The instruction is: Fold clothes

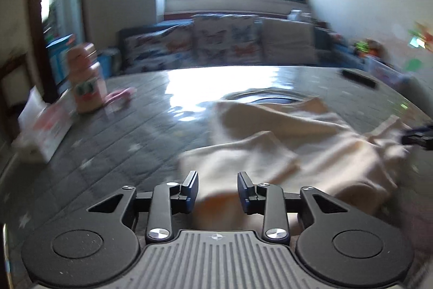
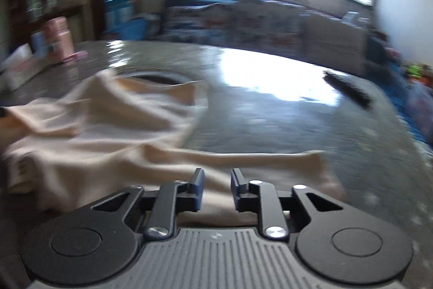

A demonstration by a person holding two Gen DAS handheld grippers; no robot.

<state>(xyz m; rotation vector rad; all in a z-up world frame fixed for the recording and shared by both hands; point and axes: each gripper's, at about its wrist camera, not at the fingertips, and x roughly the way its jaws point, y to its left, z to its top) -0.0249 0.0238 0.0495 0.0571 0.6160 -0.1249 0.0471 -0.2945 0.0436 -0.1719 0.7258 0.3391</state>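
The left gripper [image 1: 217,190] is held with its fingers spread apart over the near edge of a cream garment [image 1: 297,142]. The right gripper [image 2: 217,188] is likewise parted above the garment's near hem [image 2: 108,142]. The crumpled garment is spread across a grey table [image 1: 121,126]. Farther off, a pink bottle [image 1: 86,77] and a dark remote [image 2: 347,92] are seen, with a sofa [image 1: 224,42] beyond.

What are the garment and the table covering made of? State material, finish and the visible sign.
Garment: soft matte cream knit or jersey, probably; it drapes in loose folds. Table covering: seemingly glossy plastic or oilcloth; it mirrors the window glare over a printed grey pattern.
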